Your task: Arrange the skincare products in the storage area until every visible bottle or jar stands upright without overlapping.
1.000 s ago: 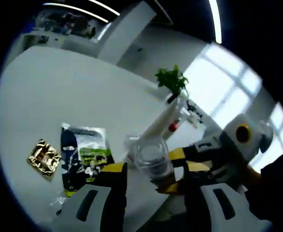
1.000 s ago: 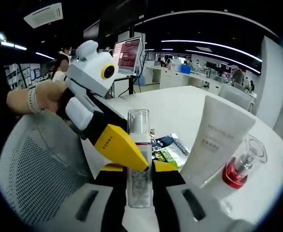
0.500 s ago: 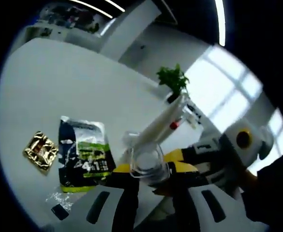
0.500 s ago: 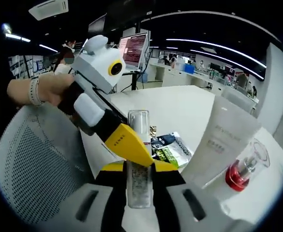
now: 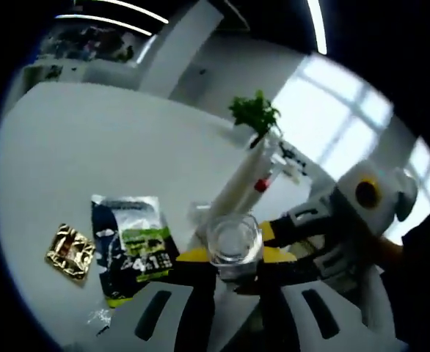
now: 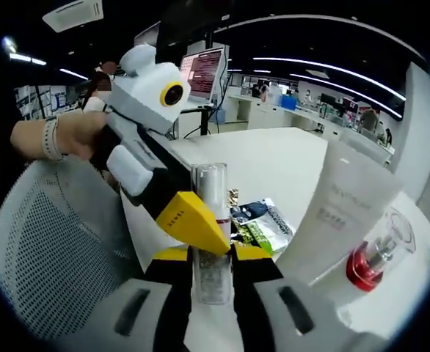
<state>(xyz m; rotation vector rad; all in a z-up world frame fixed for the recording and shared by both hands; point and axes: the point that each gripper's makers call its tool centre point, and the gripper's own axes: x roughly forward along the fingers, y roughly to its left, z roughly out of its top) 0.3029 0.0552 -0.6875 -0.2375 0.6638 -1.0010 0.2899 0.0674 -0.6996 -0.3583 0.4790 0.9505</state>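
Observation:
A clear pump bottle (image 6: 211, 220) with a clear cap stands upright between the jaws of my right gripper (image 6: 211, 257), which is shut on its lower body. My left gripper (image 5: 233, 258) looks down on the same clear bottle (image 5: 233, 242) and is shut on it near the top. Its yellow finger (image 6: 193, 220) crosses the bottle from the left. The right gripper (image 5: 303, 227) reaches in from the right. A white tube (image 6: 340, 216) stands upright beside a small red perfume bottle (image 6: 369, 260) on the white table (image 6: 281, 161).
A dark-and-green sachet (image 5: 130, 246) and a gold sachet (image 5: 70, 249) lie flat on the table. A potted plant (image 5: 253, 116) stands at the far edge. A grey mesh chair (image 6: 53, 257) is at the left, below a person's hand (image 6: 53, 136).
My left gripper's jaws have closed from wide apart onto the clear bottle. The right gripper keeps its hold on the bottle. Both views have shifted slightly.

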